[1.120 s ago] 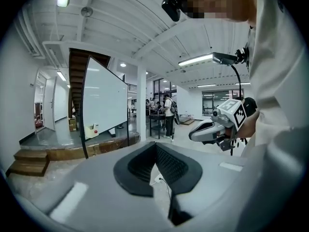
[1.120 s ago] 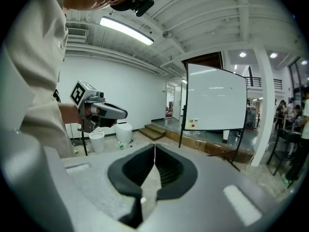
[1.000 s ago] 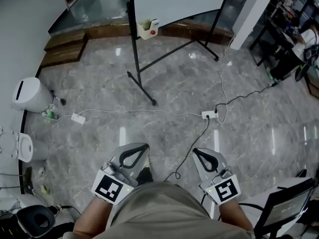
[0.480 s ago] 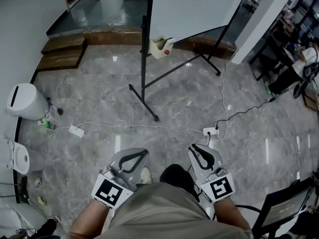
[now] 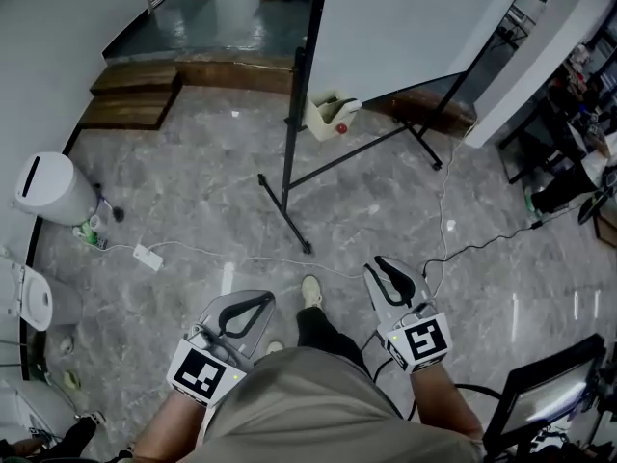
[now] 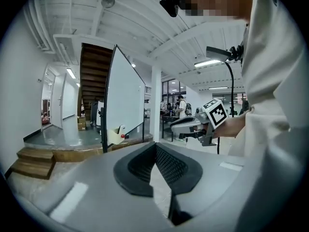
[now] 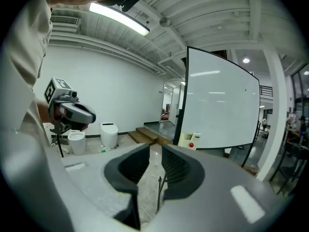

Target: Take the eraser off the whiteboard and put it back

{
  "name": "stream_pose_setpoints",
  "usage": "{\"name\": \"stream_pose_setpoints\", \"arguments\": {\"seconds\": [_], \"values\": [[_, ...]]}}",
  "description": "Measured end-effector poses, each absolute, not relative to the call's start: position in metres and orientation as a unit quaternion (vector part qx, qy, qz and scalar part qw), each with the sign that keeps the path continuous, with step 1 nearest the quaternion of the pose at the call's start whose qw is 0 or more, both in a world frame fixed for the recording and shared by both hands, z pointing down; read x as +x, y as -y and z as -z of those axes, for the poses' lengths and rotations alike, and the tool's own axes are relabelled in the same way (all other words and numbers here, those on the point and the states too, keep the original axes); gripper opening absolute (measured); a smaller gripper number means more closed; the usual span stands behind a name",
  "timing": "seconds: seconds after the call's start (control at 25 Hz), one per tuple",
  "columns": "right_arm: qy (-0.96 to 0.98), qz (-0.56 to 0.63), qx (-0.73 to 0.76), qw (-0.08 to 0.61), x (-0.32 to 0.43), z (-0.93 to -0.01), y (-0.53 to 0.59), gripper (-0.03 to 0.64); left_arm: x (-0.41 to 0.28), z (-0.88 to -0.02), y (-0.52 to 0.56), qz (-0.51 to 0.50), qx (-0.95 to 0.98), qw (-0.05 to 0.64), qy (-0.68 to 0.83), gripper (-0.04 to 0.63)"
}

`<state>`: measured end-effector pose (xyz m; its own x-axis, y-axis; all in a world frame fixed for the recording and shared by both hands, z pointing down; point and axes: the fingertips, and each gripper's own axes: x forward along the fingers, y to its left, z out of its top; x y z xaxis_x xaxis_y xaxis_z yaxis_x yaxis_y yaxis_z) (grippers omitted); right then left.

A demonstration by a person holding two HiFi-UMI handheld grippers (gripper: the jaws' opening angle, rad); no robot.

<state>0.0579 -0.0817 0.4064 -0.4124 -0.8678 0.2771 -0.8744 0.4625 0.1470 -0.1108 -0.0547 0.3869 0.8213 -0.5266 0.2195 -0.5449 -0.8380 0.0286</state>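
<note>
Closer to the whiteboard (image 5: 405, 27) than a second ago, with a shoe now stepping forward on the floor. Right claw (image 5: 382, 263) parted a crack, just been opening, nothing between. Left claw (image 5: 260, 300) pressed together, empty. Both well apart from the board. Eraser not surely made out; perhaps in the cream box (image 5: 330, 117) at the board's lower corner. Apparently nothing done yet: reaching, lifting off and returning all left.
</note>
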Motion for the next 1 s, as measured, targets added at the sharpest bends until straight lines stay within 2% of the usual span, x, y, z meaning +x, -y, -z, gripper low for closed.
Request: {"name": "stream_pose_setpoints", "arguments": {"seconds": [0.32,0.56,0.88,1.0], "values": [[0.849,-0.002,0.504,0.159,0.112,-0.417,0.224,0.1,-0.066,-0.369,0.149,-0.102,0.938,0.045,0.327,0.006],[0.852,-0.007,0.501,0.153,0.141,-0.429,0.321,0.177,-0.043,-0.366,0.204,-0.112,0.925,0.053,0.359,0.006],[0.856,-0.017,0.495,0.147,0.154,-0.459,0.423,0.235,-0.024,-0.37,0.252,-0.119,0.909,0.055,0.395,0.014],[0.85,-0.03,0.507,0.14,0.158,-0.471,0.455,0.276,-0.023,-0.371,0.263,-0.127,0.901,0.057,0.411,0.015]]}}
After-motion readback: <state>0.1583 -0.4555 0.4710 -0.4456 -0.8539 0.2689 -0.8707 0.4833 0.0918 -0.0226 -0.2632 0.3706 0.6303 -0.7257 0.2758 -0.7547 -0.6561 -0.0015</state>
